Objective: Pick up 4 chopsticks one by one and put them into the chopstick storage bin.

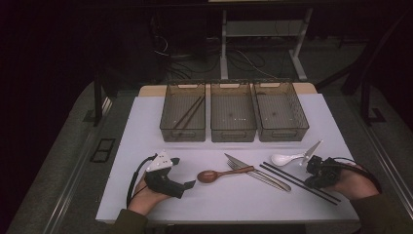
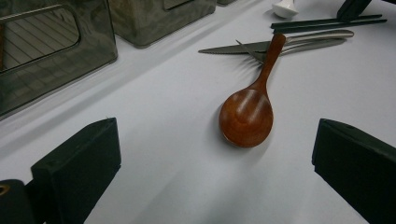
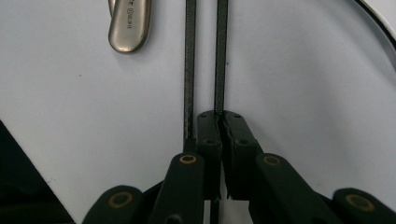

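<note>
The right claw (image 3: 219,122) sits at the near right of the white surface (image 1: 146,122), pointed down at the pair of black chopsticks (image 1: 298,182). In the right gripper view its two black jaws are brought fully together, the tips meeting over the near end of one chopstick (image 3: 221,51); whether that stick is actually pinched between the pads cannot be told. The second chopstick (image 3: 188,70) runs just beside the left jaw, outside the closure. Both sticks lie flat and parallel on the surface, slanting from the middle toward the near right edge in the high view.

The left claw (image 1: 182,173) rests at the near left of the surface, held in the person's left hand (image 1: 146,197). In the left gripper view its jaws stand wide apart and hold nothing. The brown wooden spoon (image 2: 250,105) lies ahead of them, bowl toward the claw, apart from both jaws.

The spoon's handle crosses over a steel table knife (image 1: 258,174) and a steel fork (image 1: 243,168), which lie together in the middle of the surface. A white ceramic soup spoon (image 1: 286,158) lies beyond the chopsticks, near the right claw.

Three clear smoke-tinted plastic bins (image 1: 234,118) stand side by side at the far edge. The left bin (image 1: 168,117) contains dark chopsticks (image 1: 189,113).
</note>
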Action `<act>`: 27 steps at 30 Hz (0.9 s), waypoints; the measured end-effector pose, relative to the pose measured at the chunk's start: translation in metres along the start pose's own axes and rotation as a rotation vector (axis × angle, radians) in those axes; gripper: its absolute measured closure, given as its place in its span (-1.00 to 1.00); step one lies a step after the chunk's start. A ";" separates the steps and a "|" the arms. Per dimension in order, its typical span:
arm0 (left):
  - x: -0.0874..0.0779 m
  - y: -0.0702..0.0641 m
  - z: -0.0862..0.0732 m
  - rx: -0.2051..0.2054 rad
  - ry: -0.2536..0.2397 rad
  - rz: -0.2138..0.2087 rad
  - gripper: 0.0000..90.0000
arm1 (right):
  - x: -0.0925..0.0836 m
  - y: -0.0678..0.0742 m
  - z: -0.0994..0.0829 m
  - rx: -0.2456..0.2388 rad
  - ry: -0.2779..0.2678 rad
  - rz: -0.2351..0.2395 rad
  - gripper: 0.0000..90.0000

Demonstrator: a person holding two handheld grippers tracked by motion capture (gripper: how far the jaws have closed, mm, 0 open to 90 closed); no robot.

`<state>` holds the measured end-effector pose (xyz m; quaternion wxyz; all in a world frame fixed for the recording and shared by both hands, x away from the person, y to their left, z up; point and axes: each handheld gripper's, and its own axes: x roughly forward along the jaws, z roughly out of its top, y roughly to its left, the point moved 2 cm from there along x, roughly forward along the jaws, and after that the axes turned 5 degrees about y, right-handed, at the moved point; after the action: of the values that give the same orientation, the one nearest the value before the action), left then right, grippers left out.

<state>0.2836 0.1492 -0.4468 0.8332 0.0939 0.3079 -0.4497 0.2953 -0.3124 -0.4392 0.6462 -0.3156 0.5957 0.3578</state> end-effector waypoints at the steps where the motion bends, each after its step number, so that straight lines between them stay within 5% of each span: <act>1: 0.000 0.000 0.000 0.000 0.000 0.000 -1.00 | -0.001 0.000 0.000 0.000 -0.005 0.006 0.90; 27: -0.001 0.000 0.001 0.010 -0.002 -0.001 -1.00 | -0.018 0.001 -0.003 0.029 -0.292 0.092 0.90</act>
<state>0.2831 0.1492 -0.4459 0.8327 0.0977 0.3049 -0.4518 0.2921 -0.3162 -0.4219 0.7134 -0.2233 0.5143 0.4204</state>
